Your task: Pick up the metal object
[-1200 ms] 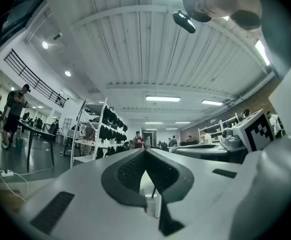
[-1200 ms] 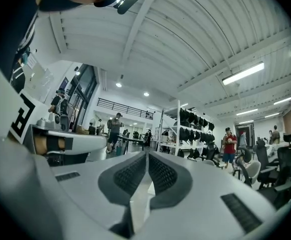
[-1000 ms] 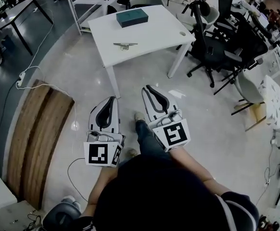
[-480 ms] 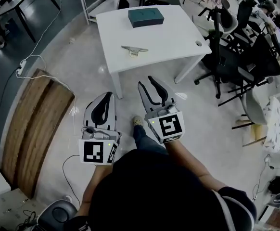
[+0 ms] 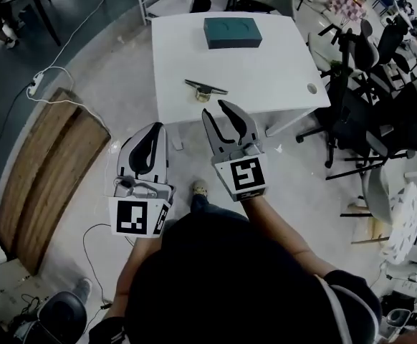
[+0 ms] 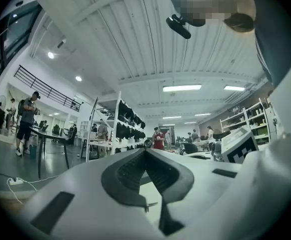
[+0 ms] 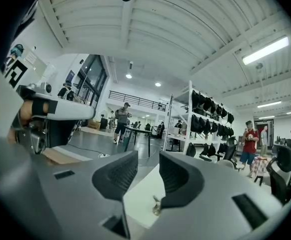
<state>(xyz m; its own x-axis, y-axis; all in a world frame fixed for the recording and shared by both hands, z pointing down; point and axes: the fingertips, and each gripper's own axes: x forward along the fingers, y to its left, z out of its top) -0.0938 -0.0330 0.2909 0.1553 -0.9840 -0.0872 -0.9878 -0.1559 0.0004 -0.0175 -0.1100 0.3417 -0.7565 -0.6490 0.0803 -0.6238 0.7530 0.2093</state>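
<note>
The metal object (image 5: 205,88), a thin silvery piece with a small base, lies near the front edge of the white table (image 5: 280,70). My right gripper (image 5: 216,110) hovers just short of that edge, pointing at the object and a short way from it. Its jaws are opening, with nothing between them. In the right gripper view the metal object (image 7: 156,205) shows low down on the table, past the parted jaws of my right gripper (image 7: 148,156). My left gripper (image 5: 155,129) hangs over the floor to the left of the table, shut and empty. In its own view my left gripper (image 6: 145,151) has its tips touching.
A dark teal box (image 5: 232,32) sits at the table's far side. Black office chairs (image 5: 359,99) crowd the right. A wooden floor panel (image 5: 44,178) and a white cable with a power strip (image 5: 33,84) lie left. Shelving and several people stand far off.
The right gripper's jaws have gone from shut to wide apart. Both grippers and the person have come closer to the table, so the metal object now lies just ahead of the right jaws.
</note>
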